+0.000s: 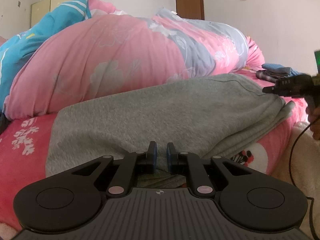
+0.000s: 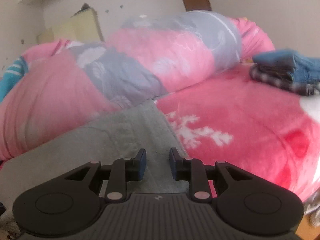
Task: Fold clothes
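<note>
The left gripper (image 1: pixel 161 150) is seen low over the near edge of a grey garment (image 1: pixel 152 118), which is spread flat on the pink bedspread (image 1: pixel 26 140) of a bed. Its blue pads (image 1: pixel 153 157) are drawn close together, with a narrow slot left between them. A fold of the grey cloth is seen behind and below the pads, but whether any cloth is pinched cannot be told.

The right gripper (image 2: pixel 158 160) is set with its jaws parted by a moderate gap, and nothing is clamped between them. Grey cloth is visible through the gap, and the right-hand edge of the garment (image 2: pixel 124 138) runs just beside the right pad (image 2: pixel 173 165); contact cannot be confirmed, as this view is blurred.

In the left wrist view the whole width of the garment is shown, with stacked layers at its right end. The right gripper (image 1: pixel 269 90) is also seen from the side there, near that far right end of the garment, with part of a hand (image 1: pixel 315 118) and a black cable (image 1: pixel 296 154) below it. A rolled pink and grey quilt (image 1: pixel 124 56) lies behind the garment.

In the right wrist view a pile of folded blue and dark clothes (image 2: pixel 286 70) is shown clearly, well apart from the grey garment, on the far right of the bedspread (image 2: pixel 240 120).
</note>
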`<state>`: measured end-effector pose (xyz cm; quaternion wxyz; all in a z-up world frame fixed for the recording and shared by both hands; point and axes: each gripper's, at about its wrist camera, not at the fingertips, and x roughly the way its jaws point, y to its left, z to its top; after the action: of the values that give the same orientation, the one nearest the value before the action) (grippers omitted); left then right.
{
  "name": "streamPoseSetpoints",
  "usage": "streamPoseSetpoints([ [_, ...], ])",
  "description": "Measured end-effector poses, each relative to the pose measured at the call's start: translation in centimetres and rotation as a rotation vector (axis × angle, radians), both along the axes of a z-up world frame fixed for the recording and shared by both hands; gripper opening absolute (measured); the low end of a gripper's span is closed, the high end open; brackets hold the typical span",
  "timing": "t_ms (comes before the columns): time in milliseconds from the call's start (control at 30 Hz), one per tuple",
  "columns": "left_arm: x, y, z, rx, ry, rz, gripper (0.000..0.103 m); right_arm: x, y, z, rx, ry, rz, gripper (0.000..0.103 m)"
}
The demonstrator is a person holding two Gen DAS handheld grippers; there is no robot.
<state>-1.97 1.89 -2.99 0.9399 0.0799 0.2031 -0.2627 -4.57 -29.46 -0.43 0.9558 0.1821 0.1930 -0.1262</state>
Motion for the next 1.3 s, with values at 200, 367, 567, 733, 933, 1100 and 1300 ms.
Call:
streamPoseSetpoints([
  [200,-0.1,0.4,-0.2,-0.023,-0.003,-0.008,0.012,2.6,-0.4,4.5,-0.004,0.006,0.044,0.027],
  [367,-0.2,0.7,-0.3,-0.038,-0.005,-0.011,0.012,8.7,-1.8,5.2,0.059,0.067,0.116,0.027],
  [567,0.1,1.1,-0.5,-0.062,-0.003,-0.021,0.012,12.7,-4.0,3.3,0.098,0.236,0.068,0.025],
  [733,0.1,1.3,-0.6,-0.075,-0.001,-0.026,0.012,8.6,-2.2,7.0,0.101,0.148,0.096,0.026],
  [933,0.0,1.1,-0.6,-0.068,0.001,-0.02,0.012,3.3,0.9,6.9,0.042,0.101,0.203,0.026],
  [1100,0.1,0.8,-0.3,-0.053,0.01,-0.015,0.012,1.7,3.0,2.2,-0.069,0.197,0.219,0.021],
  [1300,-0.1,0.4,-0.2,-0.03,0.01,0.008,0.012,1.5,5.8,1.9,-0.1,0.17,0.306,0.022],
])
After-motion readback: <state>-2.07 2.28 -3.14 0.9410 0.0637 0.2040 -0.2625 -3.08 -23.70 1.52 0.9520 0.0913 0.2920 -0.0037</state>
